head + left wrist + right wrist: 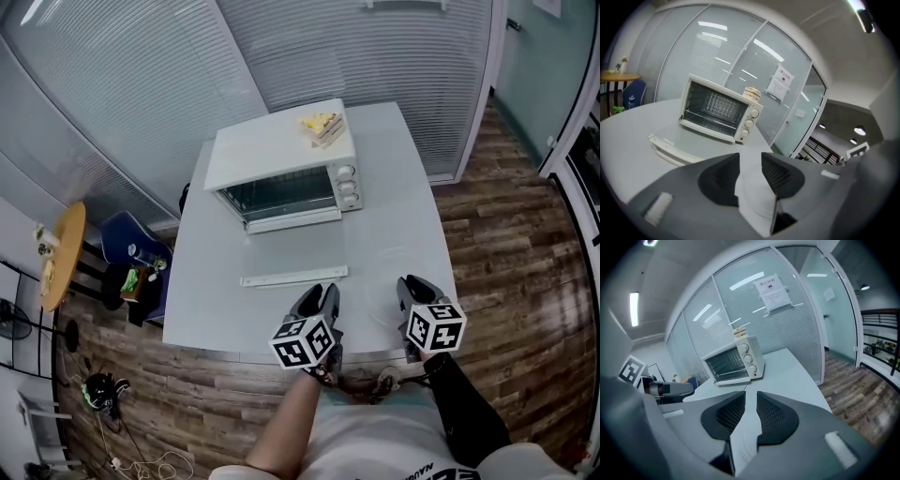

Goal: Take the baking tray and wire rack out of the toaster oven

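Note:
The white toaster oven (281, 169) stands at the far middle of the white table (394, 216). Its glass door (295, 251) lies open and flat, with the handle (293, 277) towards me. Inside the dark cavity (715, 107) thin metal bars of a rack show; I cannot make out a tray. My left gripper (322, 298) hovers near the table's front edge, just in front of the door handle, open and empty (750, 157). My right gripper (411, 289) is beside it on the right, its jaws a narrow gap apart with nothing between (751, 397).
A layered sandwich-like item (322, 127) sits on the oven's top. Glass walls with blinds stand behind the table. At the left are a round wooden side table (61, 255) and a blue chair (131, 246). Wooden floor (506, 234) lies to the right.

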